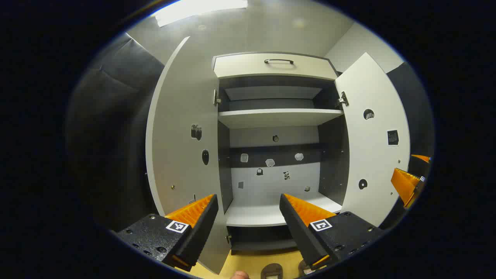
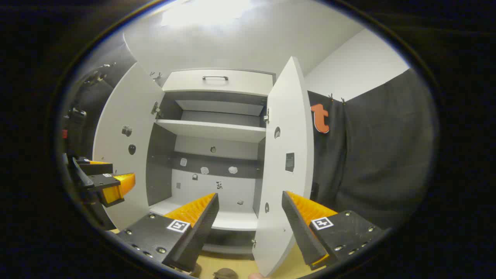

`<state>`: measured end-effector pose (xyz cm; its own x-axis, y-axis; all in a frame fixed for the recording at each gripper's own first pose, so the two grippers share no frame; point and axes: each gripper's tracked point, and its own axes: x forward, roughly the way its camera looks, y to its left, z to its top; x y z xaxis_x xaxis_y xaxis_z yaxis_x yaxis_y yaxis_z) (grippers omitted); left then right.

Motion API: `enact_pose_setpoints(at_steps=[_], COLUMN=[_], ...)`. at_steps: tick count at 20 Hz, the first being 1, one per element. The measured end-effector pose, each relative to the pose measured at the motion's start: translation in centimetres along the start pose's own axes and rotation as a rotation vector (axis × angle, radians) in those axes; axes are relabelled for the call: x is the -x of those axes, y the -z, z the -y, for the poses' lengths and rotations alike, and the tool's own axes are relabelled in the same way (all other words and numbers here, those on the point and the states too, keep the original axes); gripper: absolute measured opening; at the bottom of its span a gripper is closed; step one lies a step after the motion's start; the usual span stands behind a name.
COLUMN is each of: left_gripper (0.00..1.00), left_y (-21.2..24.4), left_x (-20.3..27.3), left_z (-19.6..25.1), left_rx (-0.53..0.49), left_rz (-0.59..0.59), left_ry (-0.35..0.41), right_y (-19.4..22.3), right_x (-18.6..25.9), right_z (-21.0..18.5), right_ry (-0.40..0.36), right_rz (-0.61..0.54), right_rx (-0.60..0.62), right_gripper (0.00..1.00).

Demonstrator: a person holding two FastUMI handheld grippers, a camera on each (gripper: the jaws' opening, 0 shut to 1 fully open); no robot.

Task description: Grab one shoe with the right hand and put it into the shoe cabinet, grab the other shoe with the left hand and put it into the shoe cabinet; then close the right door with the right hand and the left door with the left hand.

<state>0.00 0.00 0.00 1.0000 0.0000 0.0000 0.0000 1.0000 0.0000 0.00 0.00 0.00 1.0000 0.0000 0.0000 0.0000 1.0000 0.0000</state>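
Observation:
The shoe cabinet (image 1: 279, 116) stands in front of me with both doors swung wide and bare shelves inside. The left door (image 1: 182, 135) and right door (image 1: 372, 139) flank the opening. My left gripper (image 1: 248, 197) is open and holds nothing, level with the bottom shelf (image 1: 255, 217). Two brown shoes (image 1: 271, 271) peek in on the wooden floor just below it. My right gripper (image 2: 250, 195) is open too, with the edge of the right door (image 2: 286, 166) between its fingers but untouched. One shoe (image 2: 224, 273) lies low in the right gripper view.
A drawer with a dark handle (image 1: 279, 61) tops the cabinet. Small stickers dot the back panel (image 1: 271, 162) and both doors. Black cloth hangs on either side of the cabinet. The right gripper (image 1: 412, 172) shows past the right door, the left gripper (image 2: 116, 174) beside the left door (image 2: 124, 155).

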Motion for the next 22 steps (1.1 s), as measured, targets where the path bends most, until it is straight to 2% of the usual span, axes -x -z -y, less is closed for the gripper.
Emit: enact_pose_setpoints(at_steps=[1,2,3,4,5,6,7,12,13,15,16,17,19,20,21,22], left_gripper=[0.99,0.98,0.98,0.98,1.0,0.99,0.98,0.98,0.98,0.98,0.98,0.98,0.98,0.98,0.98,0.98], left_y=[-0.1,-0.1,-0.1,-0.1,-0.1,-0.1,-0.1,0.0,0.0,-0.2,-0.2,-0.2,-0.3,-0.3,-0.3,-0.2], left_x=[-0.2,-0.3,-0.5,-0.5,-0.6,-0.7,-0.8,-0.9,-0.8,-0.9,-0.9,-0.9,-1.0,-1.1,-1.1,-1.1], left_z=[-0.2,-0.4,-0.8,-1.0,-1.1,-1.3,-1.4,-1.9,-1.9,-1.9,-2.0,-2.2,-2.6,-2.8,-3.0,-3.2], left_rx=[0.007,0.012,0.012,0.01,0.008,0.007,0.007,0.011,0.018,0.028,0.029,0.029,0.03,0.033,0.036,0.037], left_rz=[0.003,0.006,0.007,0.006,0.007,0.009,0.01,0.01,0.013,0.018,0.02,0.021,0.023,0.022,0.02,0.02], left_ry=[0.002,0.003,0.001,0.001,0.003,0.005,0.007,0.018,0.023,0.031,0.033,0.034,0.033,0.032,0.032,0.031], right_y=[-0.1,-0.2,-0.3,-0.1,-0.1,0.0,0.0,-0.5,-0.8,-1.0,-0.9,-1.0,-0.5,0.4,1.6,3.0], right_x=[-0.1,-0.1,-0.2,-0.3,-0.4,-0.4,-0.5,-0.7,-0.7,-0.7,-0.7,-0.7,-0.8,-0.9,-0.8,-0.8], right_z=[-0.3,-0.5,-0.6,-0.8,-1.0,-1.2,-1.4,-2.3,-2.4,-2.7,-2.8,-3.0,-3.3,-3.5,-3.6,-3.6], right_ry=[0.0,0.002,0.008,0.011,0.012,0.014,0.016,0.023,0.025,0.03,0.033,0.034,0.032,0.028,0.029,0.031], right_rz=[0.003,0.007,0.008,0.005,0.001,-0.003,-0.004,0.0,0.006,0.009,0.008,0.007,-0.004,-0.022,-0.049,-0.077], right_rx=[-0.001,-0.001,-0.001,-0.003,-0.009,-0.013,-0.014,-0.023,-0.022,-0.014,-0.011,-0.01,-0.012,-0.017,-0.021,-0.019], right_gripper=[0.98,0.94,0.98,0.94,0.98,0.98,0.94,0.94,0.98,0.98,0.94,0.98,0.98,0.94,0.94,0.98])
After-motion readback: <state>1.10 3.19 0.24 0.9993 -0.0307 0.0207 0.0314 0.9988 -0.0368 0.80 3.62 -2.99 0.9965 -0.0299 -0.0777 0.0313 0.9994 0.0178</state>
